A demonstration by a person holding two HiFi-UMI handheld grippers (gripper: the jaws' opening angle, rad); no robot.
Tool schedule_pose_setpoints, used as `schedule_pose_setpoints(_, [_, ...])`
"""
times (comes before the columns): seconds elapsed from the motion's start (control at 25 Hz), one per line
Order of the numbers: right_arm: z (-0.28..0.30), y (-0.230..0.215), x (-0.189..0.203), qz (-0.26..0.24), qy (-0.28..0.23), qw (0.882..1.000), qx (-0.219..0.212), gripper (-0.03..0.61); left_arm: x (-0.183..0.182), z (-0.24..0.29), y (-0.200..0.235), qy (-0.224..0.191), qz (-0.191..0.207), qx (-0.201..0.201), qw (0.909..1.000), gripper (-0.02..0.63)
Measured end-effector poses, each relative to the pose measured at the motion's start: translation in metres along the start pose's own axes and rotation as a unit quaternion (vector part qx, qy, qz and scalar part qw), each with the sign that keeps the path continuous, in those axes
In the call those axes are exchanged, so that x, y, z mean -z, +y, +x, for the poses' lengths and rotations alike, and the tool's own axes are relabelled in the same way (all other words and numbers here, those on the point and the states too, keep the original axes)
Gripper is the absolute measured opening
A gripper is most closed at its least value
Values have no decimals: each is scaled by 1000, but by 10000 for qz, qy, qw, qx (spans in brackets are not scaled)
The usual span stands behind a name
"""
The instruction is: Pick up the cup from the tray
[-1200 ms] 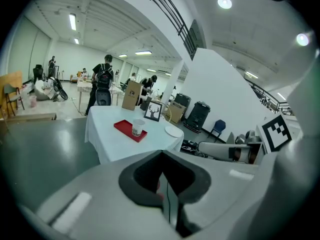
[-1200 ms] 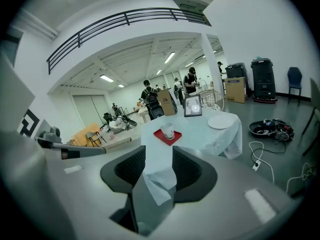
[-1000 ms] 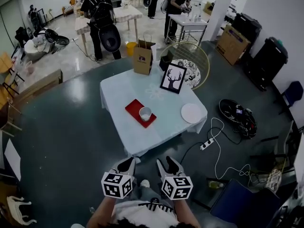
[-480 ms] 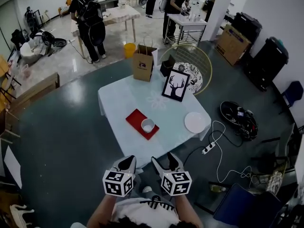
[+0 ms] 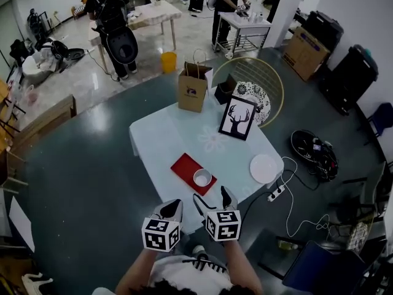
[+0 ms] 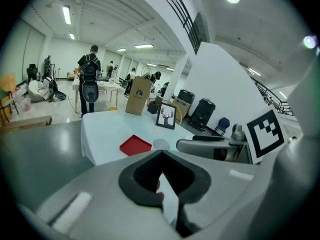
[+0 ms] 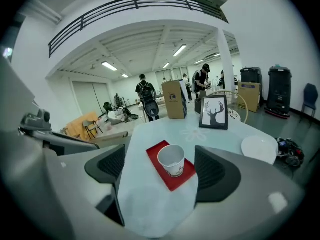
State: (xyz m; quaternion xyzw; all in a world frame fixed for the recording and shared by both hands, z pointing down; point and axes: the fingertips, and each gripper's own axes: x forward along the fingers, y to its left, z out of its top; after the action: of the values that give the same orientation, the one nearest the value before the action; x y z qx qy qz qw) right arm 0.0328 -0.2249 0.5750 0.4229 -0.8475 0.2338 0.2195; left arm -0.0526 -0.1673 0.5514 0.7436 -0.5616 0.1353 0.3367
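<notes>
A white paper cup (image 5: 202,177) stands upright on the near end of a red tray (image 5: 186,165), on a table with a white cloth (image 5: 166,140). My right gripper (image 5: 212,198) is open at the table's near edge, just short of the cup. In the right gripper view the cup (image 7: 171,160) and tray (image 7: 155,150) show ahead between the wide-apart pads (image 7: 218,171), untouched. My left gripper (image 5: 174,207) is shut and empty, left of the right one, off the table edge. From the left gripper (image 6: 160,156) view, the tray (image 6: 135,145) and the cup's rim (image 6: 161,143) lie ahead.
A white plate (image 5: 265,168) lies at the table's right corner. A framed deer picture (image 5: 238,117) and a brown paper bag (image 5: 193,86) stand at the far side. A round wire chair (image 5: 255,85) is behind. A power strip and cables (image 5: 277,192) lie on the floor at right. People stand far back.
I have come closer to the table. Both grippers moved forward; the right one now reaches the table's near edge close to the cup. Jaw states look unchanged.
</notes>
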Motion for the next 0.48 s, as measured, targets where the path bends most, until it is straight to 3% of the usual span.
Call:
schedule_pose_setpoints(0.28, [54, -7, 16, -481, 677, 9960, 333, 466, -13, 24, 23, 387, 121, 143, 9991, 2])
schedule_pose_setpoints(0.48, [88, -16, 30, -369, 1061, 9926, 455, 466, -10, 40, 35, 754, 309, 306, 9962, 2])
